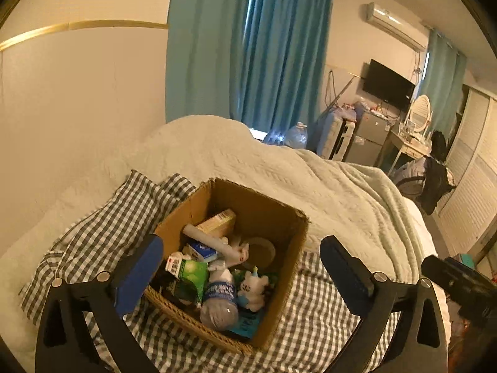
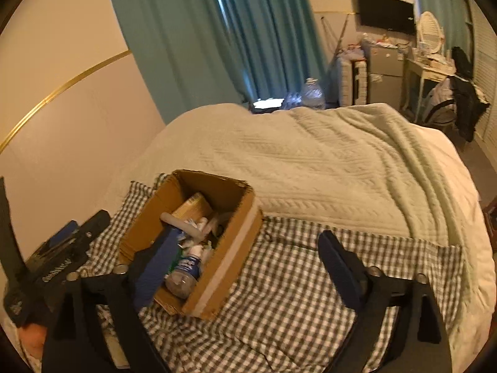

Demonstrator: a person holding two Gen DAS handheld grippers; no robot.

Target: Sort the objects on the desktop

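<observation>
The near wall of the cardboard box [image 1: 281, 283] hides the lower parts of the things piled inside. In the right wrist view a blue finger [image 2: 158, 265] covers part of the box's contents, whose labels are too small to read. The checked cloth [image 2: 279, 304] runs off the bottom edge.

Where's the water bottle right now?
The water bottle lies inside the cardboard box, at its near end, beside the white plush toy.

Box [image 1: 279, 217] on cloth [image 1: 310, 326], on bed [image 1: 279, 168]. Bottle [image 1: 219, 304], toy [image 1: 253, 289], cartons [image 1: 186, 267] inside box. Curtain [image 1: 248, 46] behind bed.
</observation>
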